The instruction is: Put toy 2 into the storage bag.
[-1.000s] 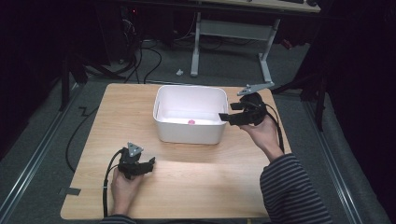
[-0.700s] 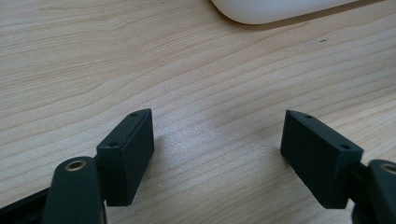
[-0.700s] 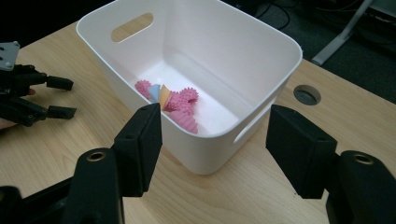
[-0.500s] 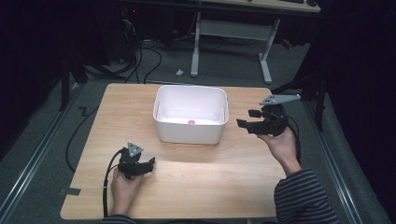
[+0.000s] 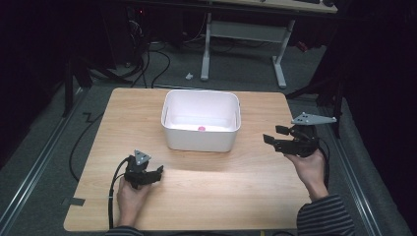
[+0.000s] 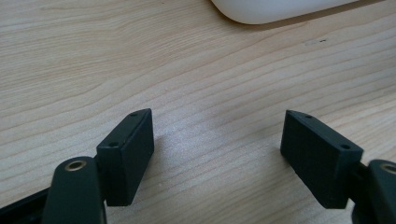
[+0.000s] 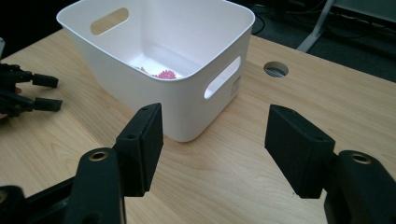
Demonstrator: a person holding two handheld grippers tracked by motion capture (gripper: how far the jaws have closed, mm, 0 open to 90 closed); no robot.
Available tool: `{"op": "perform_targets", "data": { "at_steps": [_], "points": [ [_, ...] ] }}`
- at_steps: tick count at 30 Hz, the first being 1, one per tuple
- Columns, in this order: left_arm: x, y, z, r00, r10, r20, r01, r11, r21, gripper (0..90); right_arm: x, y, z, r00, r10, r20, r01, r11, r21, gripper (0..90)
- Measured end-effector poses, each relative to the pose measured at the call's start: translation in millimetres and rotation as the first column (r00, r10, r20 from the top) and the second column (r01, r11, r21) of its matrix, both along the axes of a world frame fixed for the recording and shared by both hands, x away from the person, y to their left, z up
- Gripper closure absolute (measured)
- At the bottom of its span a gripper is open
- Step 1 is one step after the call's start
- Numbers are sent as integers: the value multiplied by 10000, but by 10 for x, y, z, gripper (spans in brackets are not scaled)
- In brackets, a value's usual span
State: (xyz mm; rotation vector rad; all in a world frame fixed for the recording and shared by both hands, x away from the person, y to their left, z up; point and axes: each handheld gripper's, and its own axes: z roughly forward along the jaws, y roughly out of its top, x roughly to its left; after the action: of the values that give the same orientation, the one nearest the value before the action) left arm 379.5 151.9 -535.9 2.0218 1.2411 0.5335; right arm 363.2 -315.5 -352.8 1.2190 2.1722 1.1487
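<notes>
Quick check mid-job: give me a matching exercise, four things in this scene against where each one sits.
1 white bin
2 pink piece
3 left gripper
4 right gripper

A inside the white bin
B near left of the table
C by the right edge of the table
D far middle of the table

Pairs: 1-D, 2-A, 3-B, 4-C

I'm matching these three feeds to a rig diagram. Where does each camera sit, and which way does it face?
High view: above the person's side, looking forward and down on the table; shows both forearms, left gripper and right gripper.
Left gripper view: rides the left gripper, looking along its open jaws at the tabletop.
Right gripper view: rides the right gripper, facing the white bin past its open jaws.
Shared: every view catches the bin and the table.
</notes>
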Motion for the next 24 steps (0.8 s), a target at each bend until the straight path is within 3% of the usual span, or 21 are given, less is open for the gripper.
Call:
{"op": "perform_targets", "data": {
  "at_steps": [13,24],
  "points": [
    [0,0,0,10000,-2,0,2,10000,3,262,-173,-130,-128,9994,-357,6,357,9992,181,377],
    [0,0,0,10000,-1,-1,1,10000,2,262,-272,-309,-392,9954,-914,-275,931,9934,676,379]
  ]
}}
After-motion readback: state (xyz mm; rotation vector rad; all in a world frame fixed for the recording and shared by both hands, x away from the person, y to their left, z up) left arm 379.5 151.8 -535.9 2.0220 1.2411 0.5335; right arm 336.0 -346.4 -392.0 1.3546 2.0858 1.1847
